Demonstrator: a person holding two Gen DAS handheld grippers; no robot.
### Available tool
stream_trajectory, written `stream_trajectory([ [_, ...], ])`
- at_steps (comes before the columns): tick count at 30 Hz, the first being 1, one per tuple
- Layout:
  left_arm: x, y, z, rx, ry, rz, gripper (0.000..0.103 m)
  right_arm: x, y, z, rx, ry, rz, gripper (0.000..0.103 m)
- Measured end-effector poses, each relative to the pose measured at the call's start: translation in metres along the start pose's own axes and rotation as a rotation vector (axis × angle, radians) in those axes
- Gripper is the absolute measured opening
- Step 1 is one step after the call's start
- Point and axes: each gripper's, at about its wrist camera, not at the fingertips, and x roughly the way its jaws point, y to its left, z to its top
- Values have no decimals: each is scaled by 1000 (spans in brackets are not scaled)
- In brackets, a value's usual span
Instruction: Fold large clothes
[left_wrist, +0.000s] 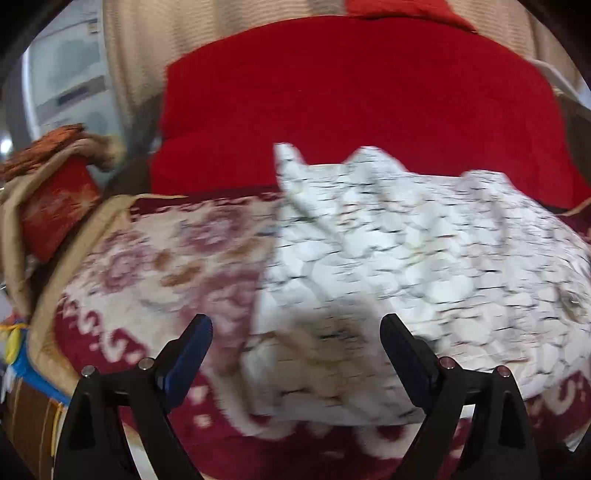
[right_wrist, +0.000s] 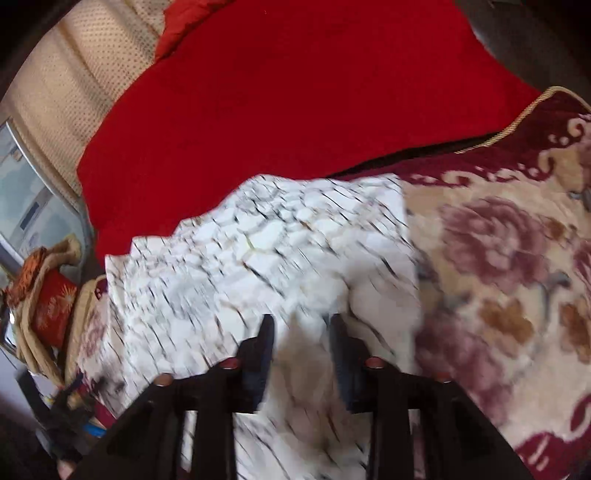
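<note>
A white garment with a black crackle pattern (left_wrist: 406, 240) lies crumpled on a cream and maroon floral blanket (left_wrist: 166, 266). My left gripper (left_wrist: 295, 319) hovers over the garment's near left edge, jaws wide apart and nothing pinched between them. In the right wrist view the same garment (right_wrist: 258, 240) spreads to the left of the floral blanket (right_wrist: 498, 258). My right gripper (right_wrist: 301, 319) is low over the garment's near right part. Its jaws stand partly apart and white cloth shows in the gap, with the pads not pressing on it. Both views are blurred.
A plain red blanket (left_wrist: 351, 92) (right_wrist: 295, 92) covers the surface beyond the garment. A red patterned cushion wrapped in tan cloth (left_wrist: 55, 206) (right_wrist: 51, 306) sits at the left edge. A beige textured backing (right_wrist: 74, 81) and a window (left_wrist: 62, 81) lie behind.
</note>
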Motion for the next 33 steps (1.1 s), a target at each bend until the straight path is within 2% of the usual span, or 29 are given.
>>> stream_trajectory([
  [3, 25, 10, -10, -27, 90, 17, 92, 11, -16, -26, 9, 18, 43, 43],
  [5, 42, 12, -18, -34, 172, -3, 92, 9, -15, -34, -21, -8, 40, 43],
  [9, 33, 22, -18, -100, 174, -42, 92, -12, -10, -33, 10, 9, 40, 43],
  [13, 15, 28, -11, -114, 112, -36, 92, -46, -10, -34, 13, -45, 76, 47],
  [15, 14, 32, -8, -126, 103, -7, 92, -55, -9, -36, 1, -66, 98, 48],
  [18, 33, 37, -13, -144, 163, 20, 92, -45, -15, -44, 2, -39, 66, 51],
  [20, 54, 35, -21, -132, 258, 21, 93, -21, -32, -52, 72, 55, 67, 51],
  [21, 55, 38, -24, -154, 261, 6, 93, -11, -42, -56, 116, 82, 81, 53],
  [23, 48, 41, -25, -170, 248, 1, 93, -11, -53, -59, 172, 67, 116, 58],
  [27, 28, 46, -20, -181, 207, 6, 92, -26, -49, -54, 157, 44, 111, 59],
  [33, -5, 41, -8, -184, 91, -7, 92, -63, -20, -49, 71, -114, 104, 59],
])
